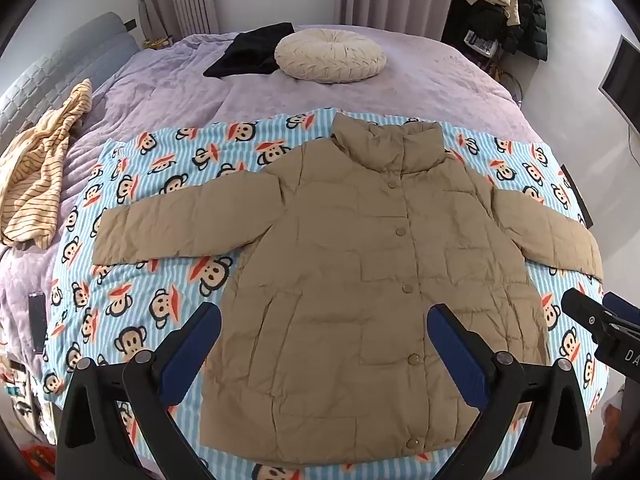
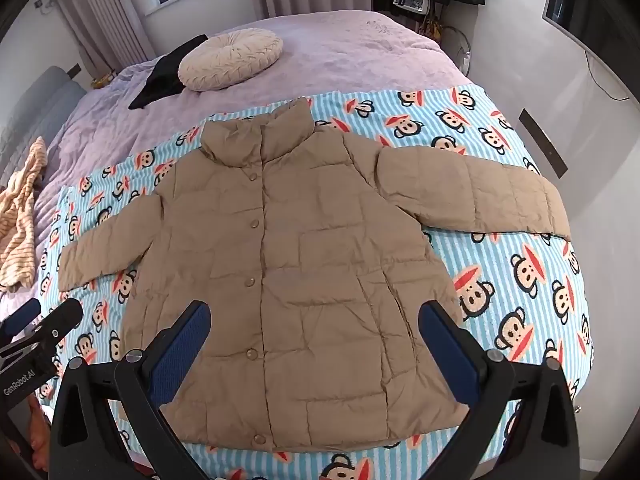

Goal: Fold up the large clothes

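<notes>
A tan quilted jacket (image 1: pixel 360 264) (image 2: pixel 296 272) lies flat and buttoned, front up, both sleeves spread out, on a blue striped monkey-print blanket (image 1: pixel 132 208) (image 2: pixel 520 208). My left gripper (image 1: pixel 324 320) hovers open above the jacket's lower half, its blue pads wide apart with nothing between them. My right gripper (image 2: pixel 314 318) is open as well, held above the hem area. In the left wrist view the right gripper (image 1: pixel 600 320) shows at the right edge; in the right wrist view the left gripper (image 2: pixel 44 328) shows at the left edge.
The blanket covers the near part of a bed with a lilac cover (image 1: pixel 420 80) (image 2: pixel 360 52). A round cream cushion (image 1: pixel 330 59) (image 2: pixel 230 58) and a black garment (image 1: pixel 248 52) lie at the far end. A yellow striped garment (image 1: pixel 36 172) lies left. Dark coats (image 1: pixel 516 12) hang far right.
</notes>
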